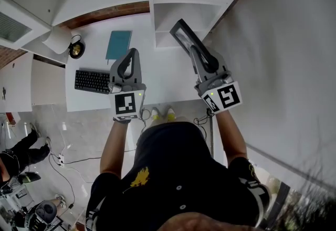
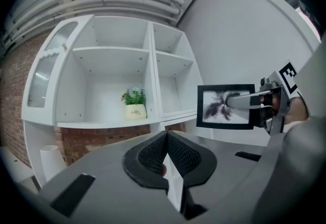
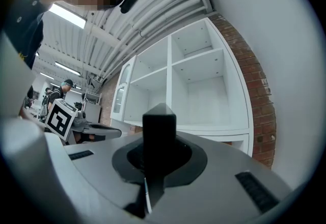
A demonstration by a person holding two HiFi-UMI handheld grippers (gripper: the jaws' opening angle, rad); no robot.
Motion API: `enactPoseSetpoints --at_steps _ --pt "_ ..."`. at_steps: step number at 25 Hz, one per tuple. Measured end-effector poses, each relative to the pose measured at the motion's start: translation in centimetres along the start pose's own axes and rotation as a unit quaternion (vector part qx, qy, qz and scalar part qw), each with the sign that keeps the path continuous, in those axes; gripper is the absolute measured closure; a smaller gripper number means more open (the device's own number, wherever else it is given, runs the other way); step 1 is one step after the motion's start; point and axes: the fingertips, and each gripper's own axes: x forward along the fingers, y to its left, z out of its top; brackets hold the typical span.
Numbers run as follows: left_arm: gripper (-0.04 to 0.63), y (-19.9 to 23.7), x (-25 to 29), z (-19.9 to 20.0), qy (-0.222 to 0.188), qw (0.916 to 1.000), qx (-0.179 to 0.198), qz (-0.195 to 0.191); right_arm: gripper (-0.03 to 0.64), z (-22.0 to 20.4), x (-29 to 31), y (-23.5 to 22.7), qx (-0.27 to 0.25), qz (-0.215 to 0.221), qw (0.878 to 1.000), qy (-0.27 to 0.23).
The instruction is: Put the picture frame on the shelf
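In the head view my right gripper (image 1: 197, 51) is shut on a black picture frame (image 1: 181, 33), held up in front of the white shelf unit (image 1: 184, 1). From the left gripper view the picture frame (image 2: 225, 107) shows its dark leaf print, and the right gripper's fingers (image 2: 244, 100) clamp its right side. The right gripper view has the frame (image 3: 159, 126) edge-on between the jaws of the right gripper (image 3: 159, 154), with empty shelf compartments (image 3: 198, 65) behind it. My left gripper (image 1: 133, 54) (image 2: 165, 151) hovers over the desk, shut and empty.
A small potted plant (image 2: 135, 106) stands in a lower compartment of the shelf (image 2: 112, 50). On the white desk (image 1: 157, 77) lie a keyboard (image 1: 92, 81) and a teal book (image 1: 118, 44). A bare white wall (image 1: 294, 41) runs along the right.
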Motion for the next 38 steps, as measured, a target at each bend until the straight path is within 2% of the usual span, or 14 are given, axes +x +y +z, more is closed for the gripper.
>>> enactPoseSetpoints --at_steps 4,9,14,19,24,31,38 --pt "0.577 0.6 1.2 1.0 -0.005 1.0000 -0.001 -0.005 0.601 1.1 1.2 -0.9 -0.005 0.010 1.000 -0.006" --pt "0.577 1.4 2.8 2.6 -0.013 0.9997 0.022 -0.007 0.601 2.1 2.0 -2.5 -0.003 0.015 1.000 -0.004" --pt "0.577 2.4 4.2 4.1 -0.013 0.9998 -0.009 -0.010 0.601 5.0 3.0 -3.6 -0.022 0.018 0.999 -0.017" --pt "0.577 2.7 5.4 6.3 -0.026 0.9995 -0.009 -0.012 0.601 7.2 4.3 -4.6 -0.036 0.028 0.999 -0.020" --pt "0.577 2.6 6.6 7.3 -0.018 0.9992 -0.027 -0.024 0.601 7.6 5.1 -6.3 -0.029 0.029 0.999 -0.006" --pt "0.577 3.1 7.6 9.2 -0.022 0.9993 -0.003 -0.029 0.601 8.4 5.9 -7.3 -0.022 0.029 0.999 0.006" --pt "0.577 2.9 8.2 9.2 -0.021 0.9991 0.000 -0.038 0.601 8.1 6.3 -7.6 -0.025 0.025 0.999 0.011"
